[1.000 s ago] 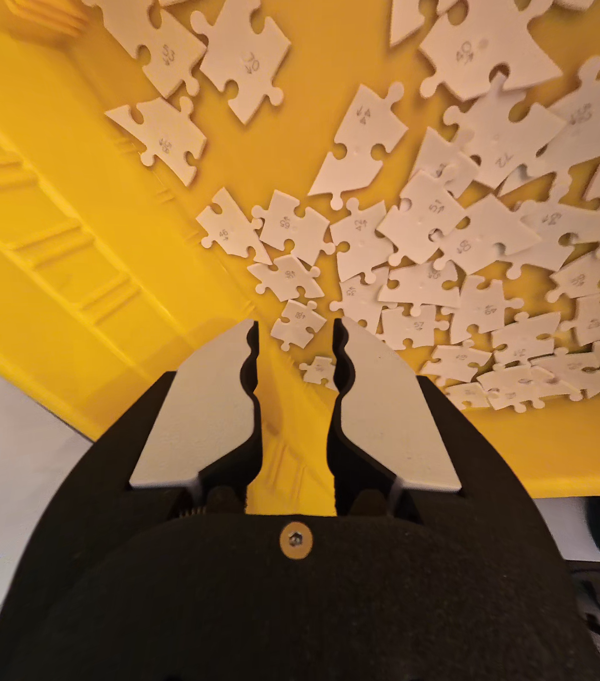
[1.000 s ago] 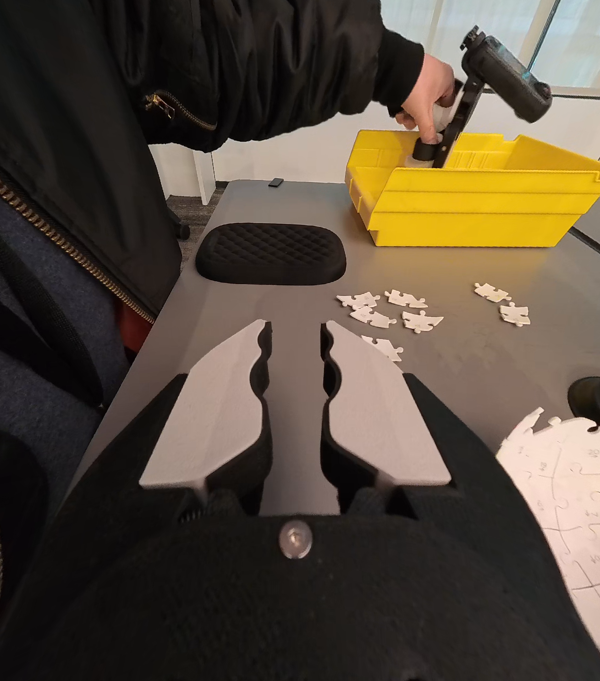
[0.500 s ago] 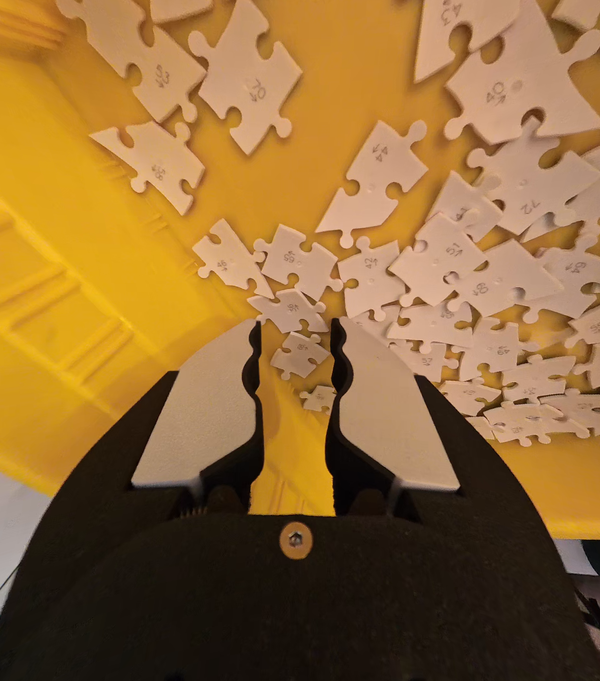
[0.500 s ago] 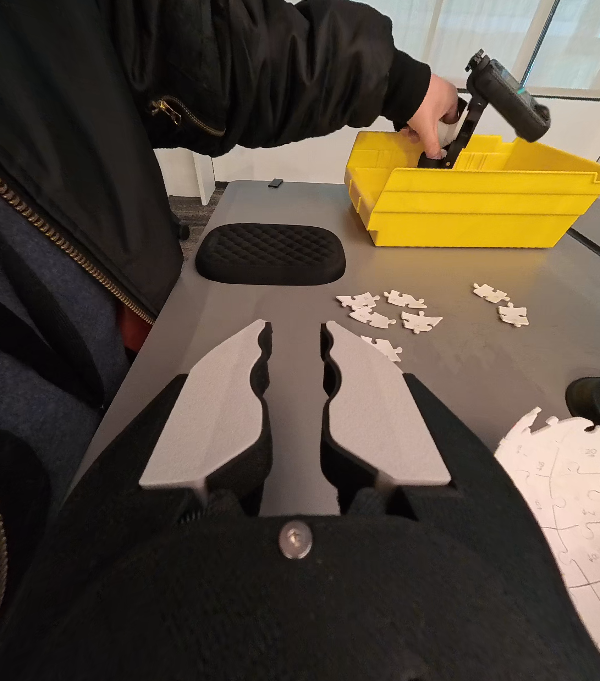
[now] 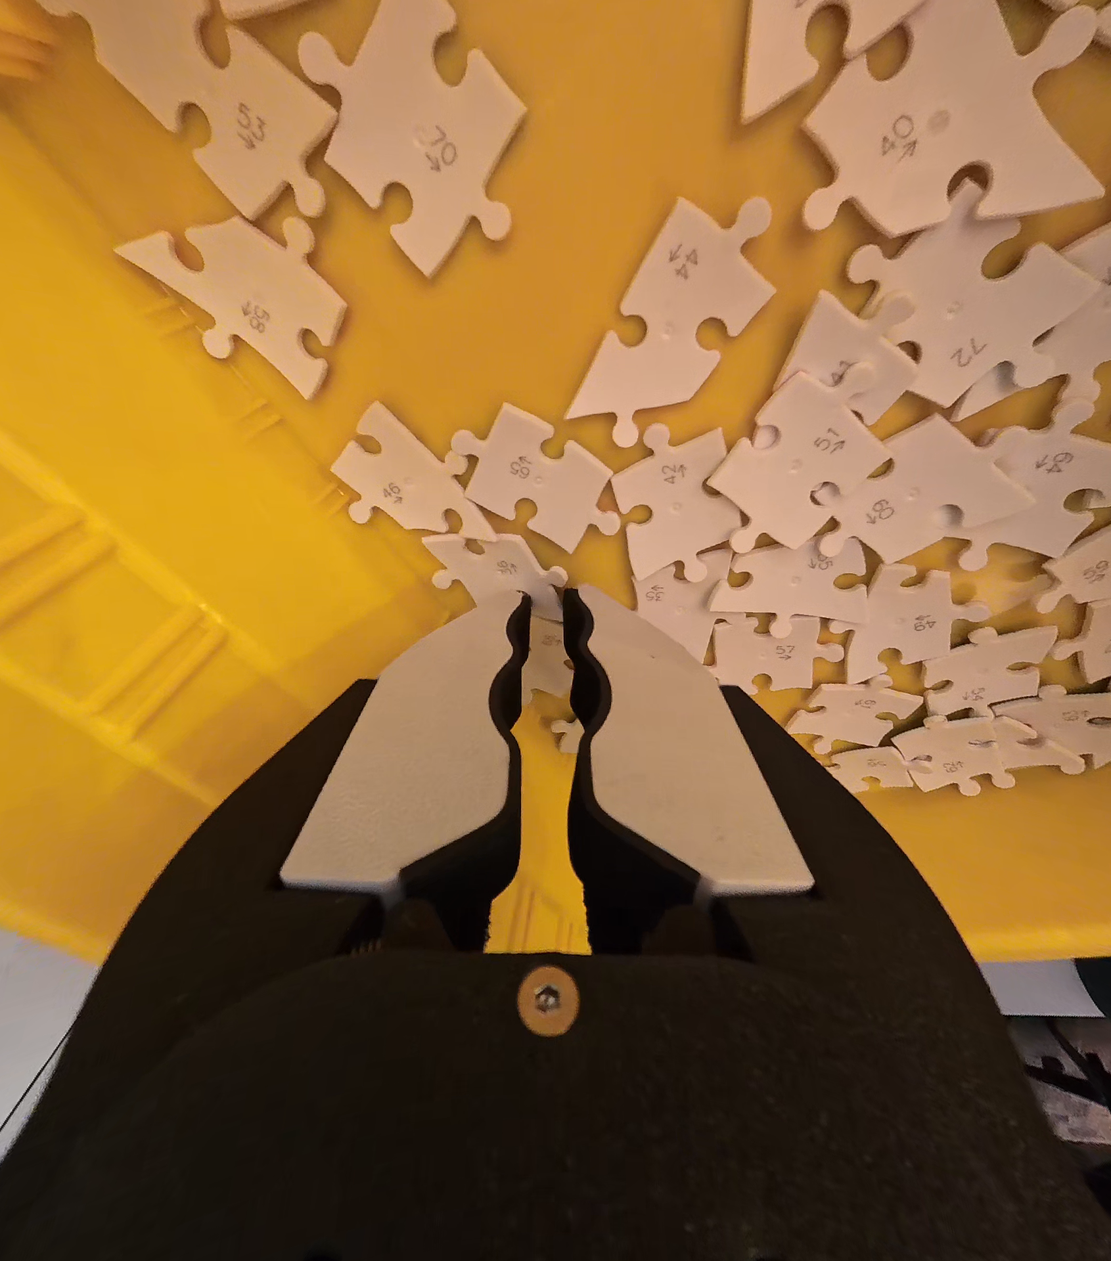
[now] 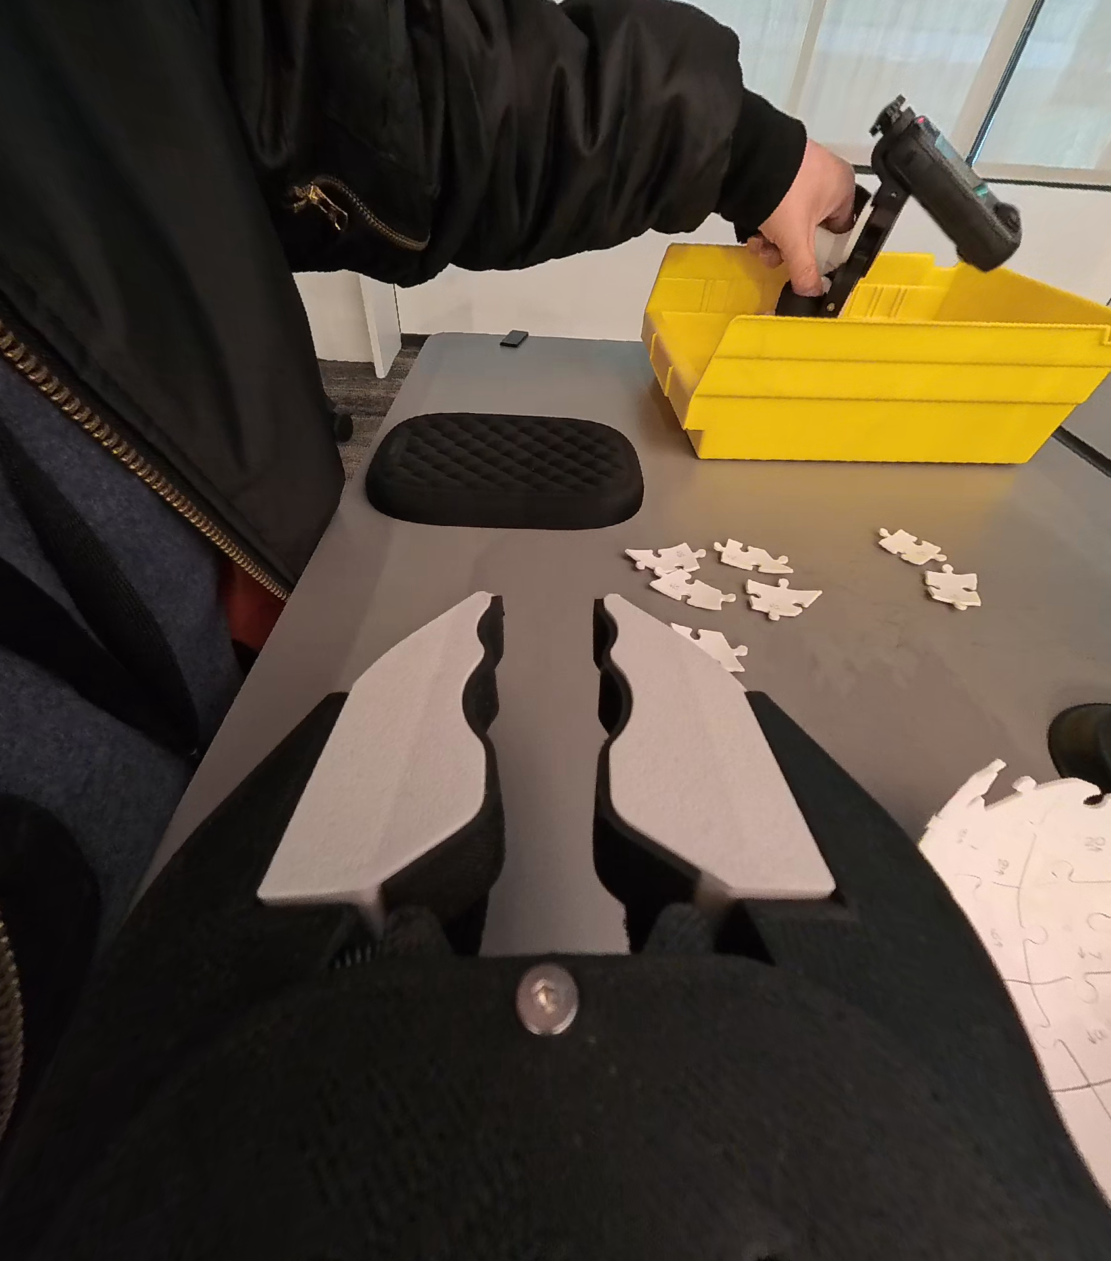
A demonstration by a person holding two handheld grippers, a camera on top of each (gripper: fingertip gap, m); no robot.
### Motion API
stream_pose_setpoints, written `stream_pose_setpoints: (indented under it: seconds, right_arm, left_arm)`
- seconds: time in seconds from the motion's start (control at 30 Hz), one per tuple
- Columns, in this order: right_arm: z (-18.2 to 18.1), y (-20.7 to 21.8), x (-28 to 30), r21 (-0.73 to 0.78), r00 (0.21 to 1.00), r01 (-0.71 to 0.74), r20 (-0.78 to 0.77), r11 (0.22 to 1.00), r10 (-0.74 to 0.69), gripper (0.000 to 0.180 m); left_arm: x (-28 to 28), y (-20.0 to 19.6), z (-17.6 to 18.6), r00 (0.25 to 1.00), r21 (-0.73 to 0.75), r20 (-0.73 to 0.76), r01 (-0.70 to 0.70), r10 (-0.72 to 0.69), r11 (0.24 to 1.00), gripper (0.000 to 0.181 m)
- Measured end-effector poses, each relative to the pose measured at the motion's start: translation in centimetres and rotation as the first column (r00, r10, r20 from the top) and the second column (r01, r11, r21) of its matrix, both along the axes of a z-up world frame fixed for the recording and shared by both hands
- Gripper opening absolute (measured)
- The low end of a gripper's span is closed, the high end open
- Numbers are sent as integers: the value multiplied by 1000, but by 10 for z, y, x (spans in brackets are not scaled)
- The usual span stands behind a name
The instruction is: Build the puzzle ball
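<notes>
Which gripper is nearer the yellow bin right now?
Left. The left gripper is down inside the yellow bin, closing around a puzzle piece; the right gripper hangs open over the table's near edge, well short of it.

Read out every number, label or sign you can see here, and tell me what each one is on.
I won't read writing out; these bear it.
White puzzle pieces in the yellow bin: a small printed mark each.
Piece between the left gripper's fingers: mark partly hidden.
Part-built puzzle ball: faint marks.
Pieces on the table: too small to read.
</notes>
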State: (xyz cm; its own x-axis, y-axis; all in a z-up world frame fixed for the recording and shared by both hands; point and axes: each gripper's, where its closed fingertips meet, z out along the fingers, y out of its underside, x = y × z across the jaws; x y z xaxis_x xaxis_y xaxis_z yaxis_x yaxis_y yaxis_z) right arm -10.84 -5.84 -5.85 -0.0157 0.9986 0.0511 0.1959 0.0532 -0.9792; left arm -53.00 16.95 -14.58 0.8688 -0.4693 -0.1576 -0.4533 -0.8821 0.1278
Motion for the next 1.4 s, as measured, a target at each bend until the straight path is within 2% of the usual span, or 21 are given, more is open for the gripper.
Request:
stream_pose_setpoints:
  seconds: [0.4, 0.6, 0.73, 0.83, 0.9, 1.0, 1.1, 1.2, 1.3, 1.4]
  right_arm:
    - [0, -1, 0, 2, 1000, -3, 0, 1000, 3, 26]
    - [3, -3, -1, 11, 1000, -10, -8, 1000, 10, 26]
    - [5, -5, -1, 19, 1000, -13, -12, 1000, 14, 26]
    - [6, -7, -2, 25, 1000, -17, -10, 1000, 17, 26]
    - [8, -9, -2, 37, 1000, -20, -14, 999, 21, 26]
    - [12, -16, -3, 61, 999, -35, -20, 998, 36, 26]
    - [13, -21, -4, 74, 999, -49, -16, 996, 50, 26]
    - [14, -21, -4, 66, 998, -53, -23, 996, 54, 26]
    - [15, -21, -3, 60, 998, -53, -28, 997, 55, 26]
    - [16, -23, -3, 73, 998, -57, -24, 996, 59, 26]
  left_arm:
    - [11, 1, 34, 998, 110, 70, -4, -3, 994, 2]
    - [29, -8, 68, 995, 221, 85, 32, -52, 975, 2]
    - [78, -19, 121, 982, 393, 139, 63, -127, 917, 2]
    - [141, -39, 161, 950, 515, 188, 121, -250, 849, 3]
    - [193, -59, 169, 901, 556, 244, 174, -359, 813, 2]
    - [267, -91, 141, 816, 538, 303, 280, -492, 795, 2]
    - [314, -102, 97, 782, 533, 226, 400, -581, 745, 2]
    - [341, -101, 71, 757, 539, 156, 474, -635, 697, 2]
    - [358, -110, 48, 728, 492, 180, 516, -662, 701, 2]
    - [354, -109, 25, 733, 436, 66, 589, -677, 681, 2]
